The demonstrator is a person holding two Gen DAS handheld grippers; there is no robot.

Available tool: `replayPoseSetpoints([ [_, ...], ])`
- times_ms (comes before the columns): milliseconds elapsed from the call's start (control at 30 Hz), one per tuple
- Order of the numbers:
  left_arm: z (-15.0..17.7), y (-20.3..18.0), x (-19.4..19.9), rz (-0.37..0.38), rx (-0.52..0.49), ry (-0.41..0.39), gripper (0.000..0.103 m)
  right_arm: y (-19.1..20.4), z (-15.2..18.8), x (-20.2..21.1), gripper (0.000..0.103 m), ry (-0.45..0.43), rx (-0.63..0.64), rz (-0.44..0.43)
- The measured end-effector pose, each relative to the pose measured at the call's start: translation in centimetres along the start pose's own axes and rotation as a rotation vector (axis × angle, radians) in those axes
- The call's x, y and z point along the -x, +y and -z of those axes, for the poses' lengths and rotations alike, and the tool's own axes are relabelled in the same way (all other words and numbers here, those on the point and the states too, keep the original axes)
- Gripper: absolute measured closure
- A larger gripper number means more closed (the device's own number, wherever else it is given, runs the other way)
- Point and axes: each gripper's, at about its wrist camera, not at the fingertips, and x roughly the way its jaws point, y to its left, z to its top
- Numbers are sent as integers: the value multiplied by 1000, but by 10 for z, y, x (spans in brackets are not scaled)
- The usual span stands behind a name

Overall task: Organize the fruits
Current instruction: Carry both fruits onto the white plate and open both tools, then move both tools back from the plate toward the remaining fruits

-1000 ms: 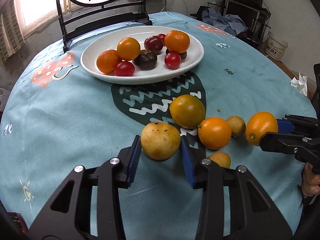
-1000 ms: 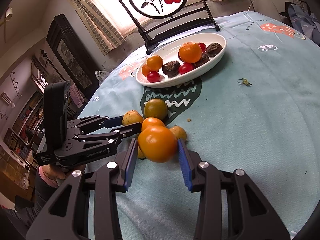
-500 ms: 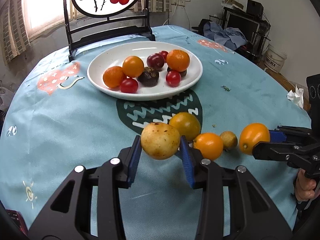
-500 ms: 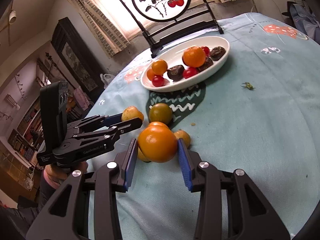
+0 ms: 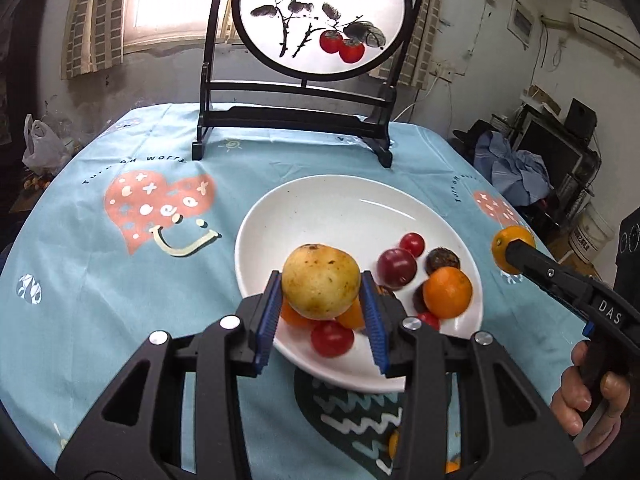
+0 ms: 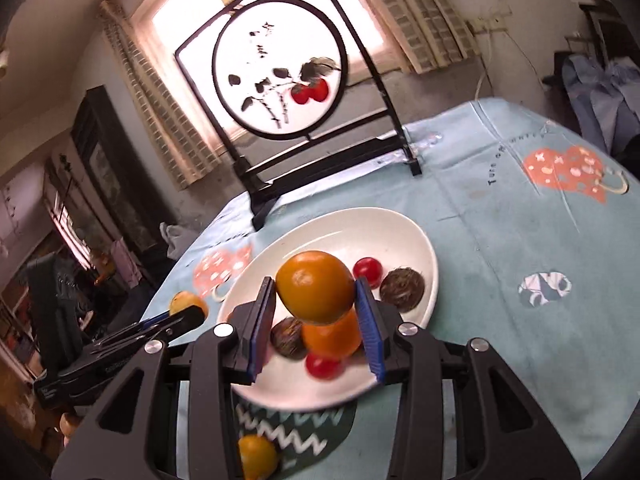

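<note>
A: Left gripper [image 5: 322,312] clamps yellow pear [image 5: 320,282] at its middle, above white plate [image 5: 344,204], six o'clock edge; firm, rounded, likely slippery.

B: Right gripper [image 6: 316,318] pinches orange [image 6: 315,285] at its widest girth over the plate; judged light, tough-skinned.

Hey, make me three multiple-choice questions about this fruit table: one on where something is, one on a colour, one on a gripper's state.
1. Where is the framed persimmon painting?
A. Behind the plate, at the table's far edge
B. Lying in the plate
C. On the floor

2. What colour is the fruit in the right hand-held gripper?
A. Purple
B. Orange
C. Green

3. What is the left hand-held gripper doing?
A. Open and empty
B. Shut on nothing
C. Shut on a pear

Answers:
1. A: its black stand sits on the cloth beyond the white plate.
2. B: an orange sits between the blue pads.
3. C: the yellow pear is clamped between the blue pads, over the plate's near rim.
</note>
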Motion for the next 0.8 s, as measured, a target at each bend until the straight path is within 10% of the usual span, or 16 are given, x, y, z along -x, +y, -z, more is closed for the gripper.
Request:
replayPoseSetpoints([
  [433,-34,2,-65,-38,-23,59,63,-25,-10,-49,62,98,-3,37],
  [567,-35,-2,-58,-65,-40,18,32,-24,-10,-48,53,109,-13,28],
  [800,-42,-4,2,-98,-7,-118,10,-8,-15,5,42,-14,23,-31],
])
